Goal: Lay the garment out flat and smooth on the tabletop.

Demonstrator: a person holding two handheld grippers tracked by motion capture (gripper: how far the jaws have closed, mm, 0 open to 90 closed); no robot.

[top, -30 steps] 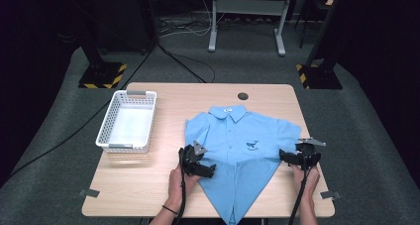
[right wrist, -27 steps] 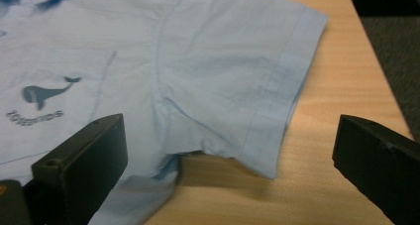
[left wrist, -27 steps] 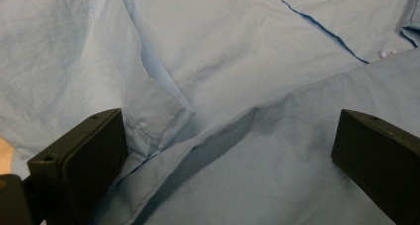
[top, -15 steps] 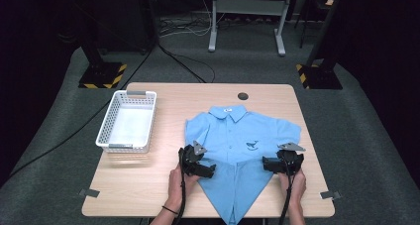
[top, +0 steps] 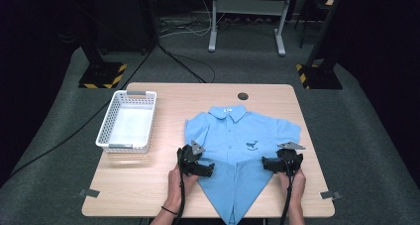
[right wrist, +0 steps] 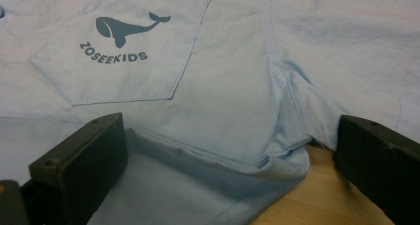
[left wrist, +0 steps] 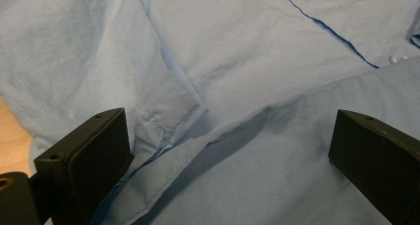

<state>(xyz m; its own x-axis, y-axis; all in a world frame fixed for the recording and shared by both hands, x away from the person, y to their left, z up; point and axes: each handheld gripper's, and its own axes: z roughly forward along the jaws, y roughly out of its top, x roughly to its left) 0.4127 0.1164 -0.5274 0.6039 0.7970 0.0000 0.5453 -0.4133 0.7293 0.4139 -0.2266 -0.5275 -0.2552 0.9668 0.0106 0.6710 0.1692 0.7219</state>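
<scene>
A light blue short-sleeved shirt [top: 242, 140] lies flat on the wooden table [top: 143, 185], collar at the far side. Its lower sides are folded inward to a point near the front edge. My left gripper [top: 207, 169] rests at the shirt's left folded edge; in the left gripper view it [left wrist: 228, 150] is open, with a cloth fold [left wrist: 198, 145] between the wide jaws. My right gripper [top: 267, 164] is at the right folded edge, also open [right wrist: 230, 150], just below the whale-printed pocket [right wrist: 124, 61] and the sleeve seam.
A white mesh basket [top: 128, 121] stands empty on the table's left side. A small black round cap [top: 242, 96] sits near the far edge. Grey tape tabs [top: 88, 193] mark the front corners. Dark stands and cables are on the floor beyond.
My right gripper has moved left, from beside the shirt's right edge onto the folded edge below the pocket. The left gripper has stayed put.
</scene>
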